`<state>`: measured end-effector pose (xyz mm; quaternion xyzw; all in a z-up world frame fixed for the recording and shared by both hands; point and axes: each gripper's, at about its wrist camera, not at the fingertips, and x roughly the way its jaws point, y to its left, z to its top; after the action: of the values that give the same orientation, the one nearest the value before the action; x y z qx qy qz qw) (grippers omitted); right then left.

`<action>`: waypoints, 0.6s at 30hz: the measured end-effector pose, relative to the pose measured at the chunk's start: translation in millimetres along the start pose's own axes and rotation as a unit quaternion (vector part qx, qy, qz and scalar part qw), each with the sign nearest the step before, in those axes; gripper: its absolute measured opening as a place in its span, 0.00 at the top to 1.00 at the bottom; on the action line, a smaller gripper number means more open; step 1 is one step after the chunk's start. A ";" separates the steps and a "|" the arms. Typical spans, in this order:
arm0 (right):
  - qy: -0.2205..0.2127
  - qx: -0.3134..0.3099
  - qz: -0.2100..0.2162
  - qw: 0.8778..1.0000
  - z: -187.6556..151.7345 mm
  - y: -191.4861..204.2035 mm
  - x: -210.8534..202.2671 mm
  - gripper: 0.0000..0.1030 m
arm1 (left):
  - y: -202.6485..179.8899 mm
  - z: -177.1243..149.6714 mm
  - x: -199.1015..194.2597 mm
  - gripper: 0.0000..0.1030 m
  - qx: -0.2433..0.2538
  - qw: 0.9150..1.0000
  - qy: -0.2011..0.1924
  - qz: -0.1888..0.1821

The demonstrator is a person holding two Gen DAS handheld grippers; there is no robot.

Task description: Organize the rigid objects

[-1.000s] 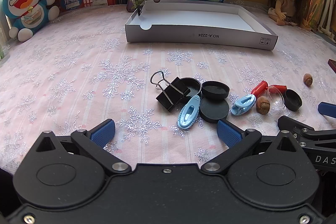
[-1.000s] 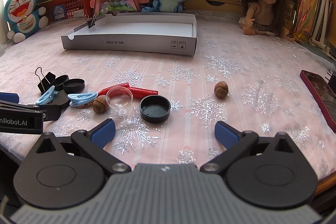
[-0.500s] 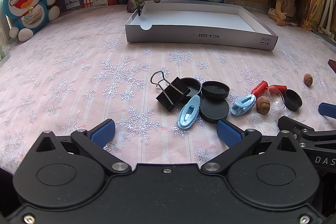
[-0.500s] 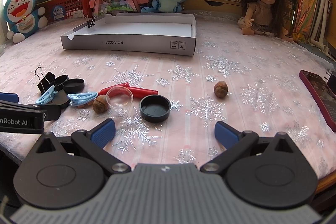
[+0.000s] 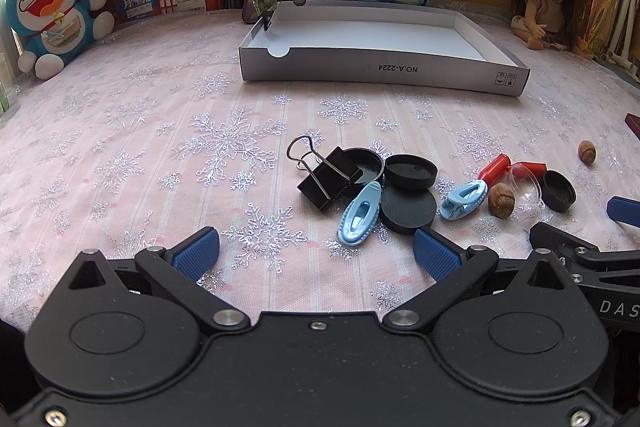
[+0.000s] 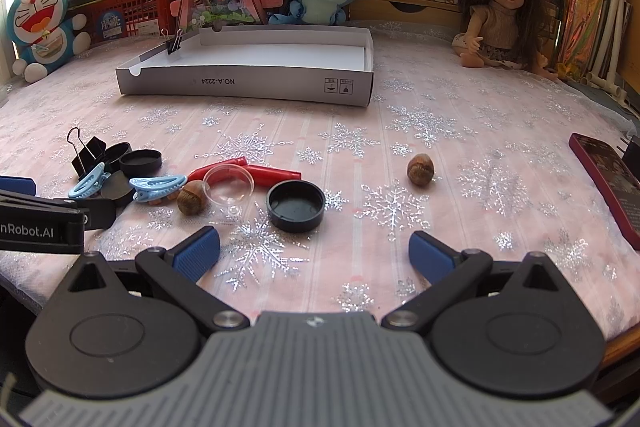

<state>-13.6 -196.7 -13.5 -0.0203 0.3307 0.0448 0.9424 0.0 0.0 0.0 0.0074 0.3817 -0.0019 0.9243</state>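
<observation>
The left gripper hangs low over the pink snowflake tablecloth with its blue-padded fingers spread wide and nothing between them. The right gripper is beside it, also wide open and empty.

Just ahead of the left gripper lies a small heap of things. A large black metal binder clip leans against a black round plastic lid that lies hollow side up. Two more black lids touch it, one flat and nearer to the gripper. A light blue plastic clip lies against this flat lid. To the right are a second light blue clip, a brown hazelnut, a clear plastic dome, two red plastic tubes and another black lid with its hollow side up, which is just ahead of the right gripper. A second hazelnut lies alone, well apart from the heap.

Farther back stands a shallow white cardboard box lid, with a small black binder clip on its left wall. A dark red phone lies at the right edge of the table.
</observation>
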 end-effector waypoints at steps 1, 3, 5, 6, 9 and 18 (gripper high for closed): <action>0.000 0.000 0.000 1.000 0.1 0.1 0.0 0.00 | -0.1 -0.1 -0.1 0.00 0.000 1.000 0.000 0.000; 0.000 0.000 0.000 1.000 -0.1 0.1 -0.3 0.00 | 0.0 -0.1 0.0 0.00 0.000 1.000 0.000 0.000; 0.000 0.000 0.000 1.000 -0.1 0.2 -0.4 0.00 | -0.1 -0.1 0.0 0.00 0.000 1.000 0.000 0.000; 0.000 0.000 0.000 1.000 -0.3 0.1 -0.6 0.00 | -0.1 -0.1 0.0 0.00 0.000 1.000 0.000 0.000; 0.000 0.000 0.000 1.000 -0.4 0.1 -0.5 0.00 | 0.0 -0.1 0.0 0.00 0.000 1.000 0.000 0.000; -0.013 -0.009 0.017 1.000 -3.3 -4.5 -2.5 0.00 | 6.6 -0.6 0.2 0.00 0.006 1.000 -0.003 -0.005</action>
<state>-17.2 -201.6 -14.4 -0.0227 0.3180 0.0646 0.9456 -0.2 6.5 -0.5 0.0105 0.3789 -0.0089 0.9254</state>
